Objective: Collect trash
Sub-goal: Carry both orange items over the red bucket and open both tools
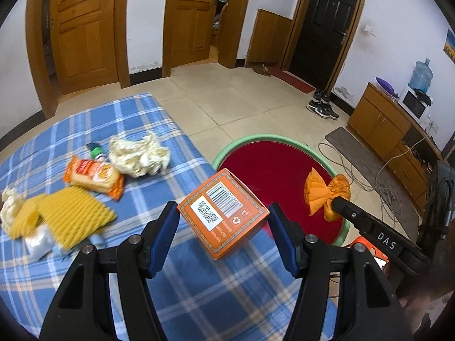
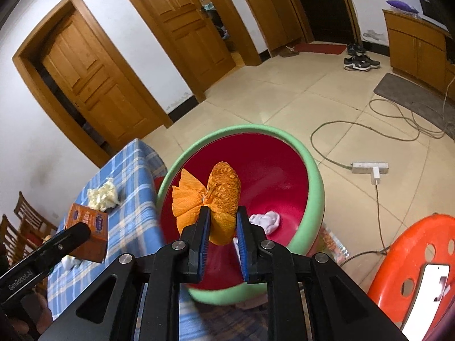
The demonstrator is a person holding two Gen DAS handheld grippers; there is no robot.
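The left gripper (image 1: 224, 216) is holding an orange box (image 1: 223, 216) between its blue pads, the fingers standing about half open and pressing on the box's two sides; the barcode face is showing upward. The box is hanging over the edge of a table covered in a blue checked cloth (image 1: 159, 292), just beside the rim of a green basin (image 1: 256, 137) with a red inside.

The right gripper (image 2: 223, 221) is standing only narrowly open, and an orange mesh bag (image 2: 210, 201) is sitting between its fingertips; the left pad (image 2: 204, 227) is touching the bag, while at the right pad contact is unclear. The bag is hanging over the red inside of the basin, and beyond the right fingertip a white cloth (image 2: 267, 218) is lying in the bottom.

To the left of the left fingers, yellow foam netting (image 1: 74, 216) and a clear plastic bag (image 1: 38, 241) are lying on the cloth. Farther out are lying a snack packet (image 1: 93, 176), a crumpled cream wrapper (image 1: 139, 156) and a green-capped bottle (image 1: 96, 151).

Past the basin, cables (image 2: 369, 119) are trailing across the tiled floor, and an orange stool (image 2: 412, 255) is standing to the right.
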